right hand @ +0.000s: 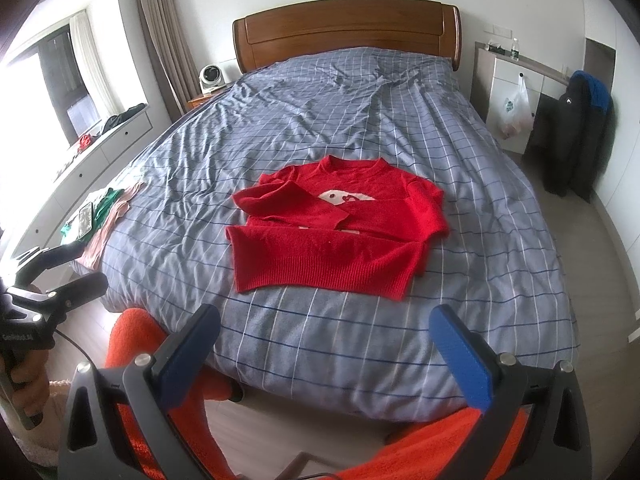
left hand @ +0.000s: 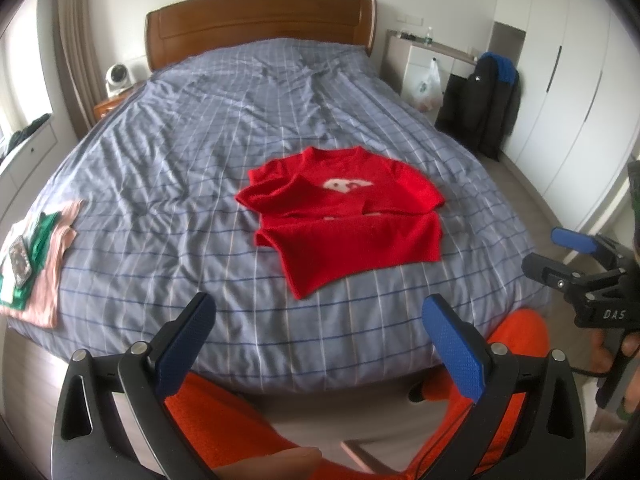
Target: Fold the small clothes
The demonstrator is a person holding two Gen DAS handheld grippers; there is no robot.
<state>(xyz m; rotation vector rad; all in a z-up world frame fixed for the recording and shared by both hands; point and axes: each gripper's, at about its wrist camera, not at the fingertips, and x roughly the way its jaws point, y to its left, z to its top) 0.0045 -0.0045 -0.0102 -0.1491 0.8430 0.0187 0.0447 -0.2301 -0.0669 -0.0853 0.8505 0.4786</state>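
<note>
Lying at frame centre on the blue-grey checked duvet (right hand: 460,152), the red knitted sweater (right hand: 332,232) has both sleeves crossed over its chest, neckline toward the wooden headboard (right hand: 348,28), long axis across the bed. Left gripper (left hand: 320,344) and right gripper (right hand: 324,352) hover near the foot, jaws spread, empty, probably staged for the hem fold.

Sweater (right hand: 332,236) print mostly covered by folded sleeves; motif unreadable. Clothes pile (left hand: 36,256) at bed's left edge cut by frame edge in left wrist view, small and blurred in right wrist view; flat dark item (left hand: 18,260) on top unidentifiable. Right tool (left hand: 560,256) half cut by frame edge in left wrist view. Left tool (right hand: 60,268) likewise cropped in right wrist view. Bed's (right hand: 360,340) near corners hidden behind tool fingers.
</note>
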